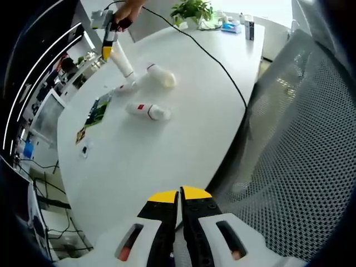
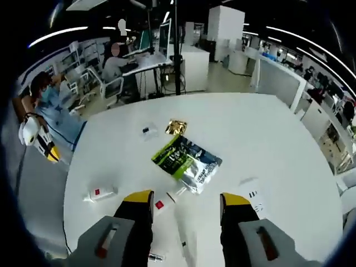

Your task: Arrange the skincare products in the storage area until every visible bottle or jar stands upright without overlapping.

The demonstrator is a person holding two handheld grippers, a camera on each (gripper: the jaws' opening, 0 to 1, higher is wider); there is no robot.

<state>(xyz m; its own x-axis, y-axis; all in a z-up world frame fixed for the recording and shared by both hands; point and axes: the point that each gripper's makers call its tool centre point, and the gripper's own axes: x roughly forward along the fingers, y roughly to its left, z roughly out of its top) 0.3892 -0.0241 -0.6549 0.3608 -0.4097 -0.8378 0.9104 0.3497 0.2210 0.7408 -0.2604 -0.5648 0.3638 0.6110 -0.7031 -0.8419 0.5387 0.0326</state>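
Shut left claw [image 1: 179, 196] hovers over white table [image 1: 183, 111]; bottles lie toppled.

Table [image 1: 167, 150]: smooth, matt white surface. Chair back [image 1: 311, 139]: grey open-weave mesh. White tube [image 1: 147, 110] with red label: smooth plastic, slight sheen. White bottle [image 1: 161, 75]: smooth, matt plastic. Green-and-silver sachet [image 2: 186, 161]: glossy, crinkled foil. Small gold wrapper [image 2: 176, 127]: shiny foil. Cable [image 1: 211, 55]: black, smooth.
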